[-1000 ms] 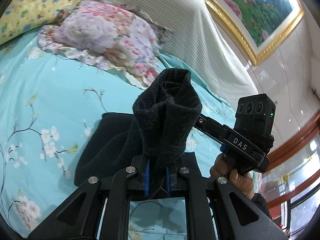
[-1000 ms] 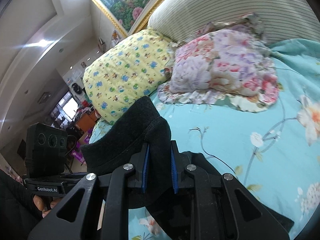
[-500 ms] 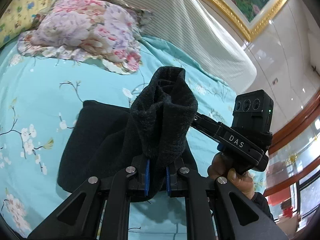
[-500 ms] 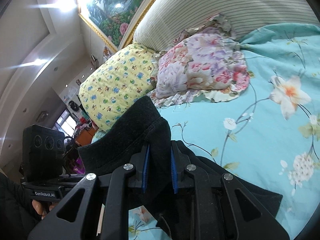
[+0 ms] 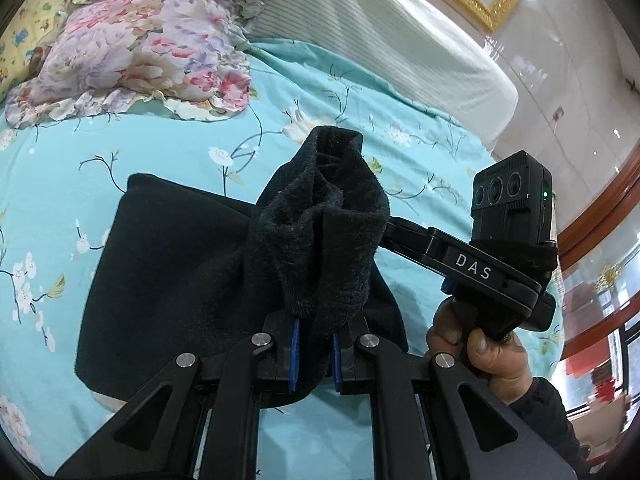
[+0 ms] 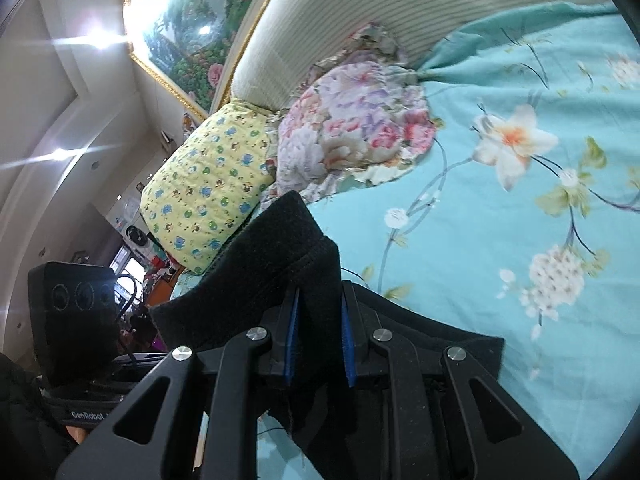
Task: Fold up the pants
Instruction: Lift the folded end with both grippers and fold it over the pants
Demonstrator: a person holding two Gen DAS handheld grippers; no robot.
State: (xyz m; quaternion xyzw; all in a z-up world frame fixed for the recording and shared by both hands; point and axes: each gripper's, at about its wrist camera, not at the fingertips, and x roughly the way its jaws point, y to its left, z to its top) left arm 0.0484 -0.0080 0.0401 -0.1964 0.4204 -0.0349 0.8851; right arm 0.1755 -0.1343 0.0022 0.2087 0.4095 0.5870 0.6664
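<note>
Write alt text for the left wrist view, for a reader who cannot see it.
The left claw is shut on a bunched end of black pants, the rest spread on a turquoise floral bedsheet. At right, a hand holds the other claw's handle; a floral pillow lies beyond.

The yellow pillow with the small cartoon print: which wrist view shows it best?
The right wrist view: the yellow pillow is seen nearly whole there, leaning by the striped headboard beside the floral pillow. The left wrist view catches only a sliver of it at the frame's upper left edge.
</note>
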